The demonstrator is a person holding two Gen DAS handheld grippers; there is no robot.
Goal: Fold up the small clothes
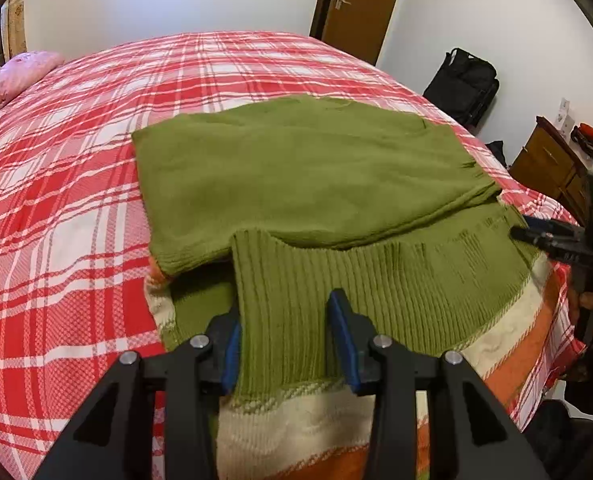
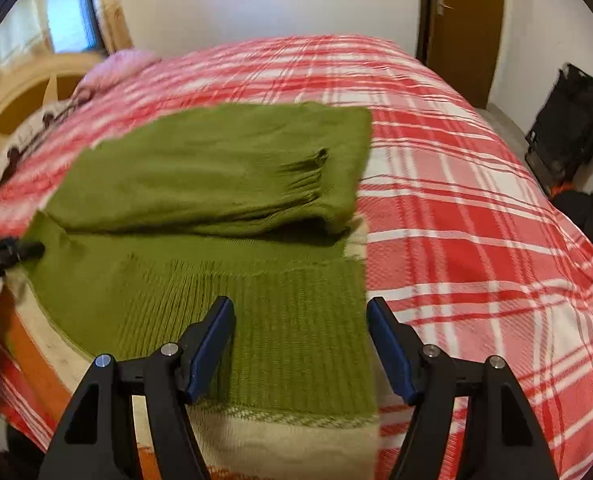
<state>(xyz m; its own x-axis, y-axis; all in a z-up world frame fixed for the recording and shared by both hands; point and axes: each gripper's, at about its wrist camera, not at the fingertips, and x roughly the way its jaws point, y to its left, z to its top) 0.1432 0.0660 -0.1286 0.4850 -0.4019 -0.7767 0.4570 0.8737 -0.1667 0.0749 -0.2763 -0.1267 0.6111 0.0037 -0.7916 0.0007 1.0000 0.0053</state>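
- We found the green sweater (image 1: 304,168) lying on the bed (image 1: 76,184), near its close edge, on top of a striped cream-and-orange knit (image 1: 508,344) that showed beneath it.
- Its sleeves seemed already folded in across the body, one ribbed cuff (image 2: 308,176) resting on top toward the right, so we judged the fold roughly half done.
- The ribbed hem (image 1: 376,280) at the near edge still lay flat; bringing it up and over toward the far end looked like the step left, then tidying.
- Our left gripper (image 1: 288,344) straddled the left corner of that hem, the knit bunched up between its blue pads; we could not tell whether the pads were pressing it yet.
- Our right gripper (image 2: 300,348) stood with its jaws parted over the right corner of the hem, the cloth lying flat between them and not pinched.
- Each gripper was visible from the other's camera at the far end of the hem.
- We could read no brand, label or writing anywhere; the sweater showed no tag.
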